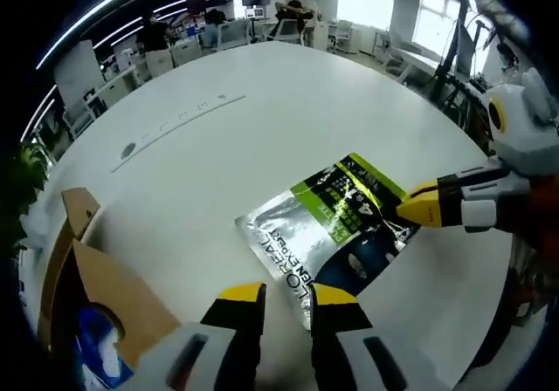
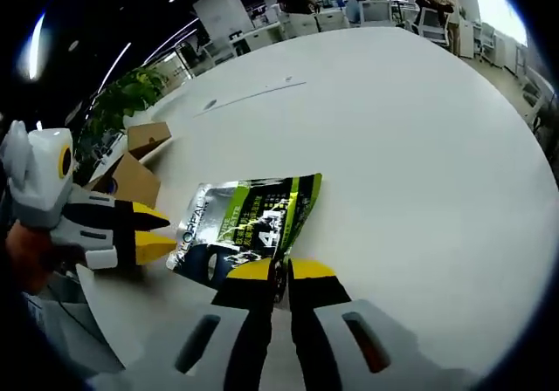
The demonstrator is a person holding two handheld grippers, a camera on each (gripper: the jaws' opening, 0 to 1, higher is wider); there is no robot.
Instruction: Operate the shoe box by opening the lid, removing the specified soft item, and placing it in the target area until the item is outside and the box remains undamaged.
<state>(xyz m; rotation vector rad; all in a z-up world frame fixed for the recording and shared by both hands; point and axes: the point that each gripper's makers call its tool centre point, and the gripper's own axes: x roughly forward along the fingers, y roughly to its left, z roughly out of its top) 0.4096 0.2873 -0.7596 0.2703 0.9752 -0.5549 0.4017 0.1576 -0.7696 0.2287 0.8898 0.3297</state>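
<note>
A silver, green and dark soft pouch lies on the white table, outside the box. The open cardboard shoe box stands at the lower left of the left gripper view, with something blue inside. My left gripper is open, and the pouch's near corner sits at its gap. My right gripper comes in from the right, shut on the pouch's far edge. In the right gripper view, my right gripper pinches the pouch, the left gripper hangs open at its left corner, and the box is behind.
The table is large and round, and its edge curves close by on the right of the left gripper view. A green plant stands past the box. Office desks, chairs and people are far behind the table.
</note>
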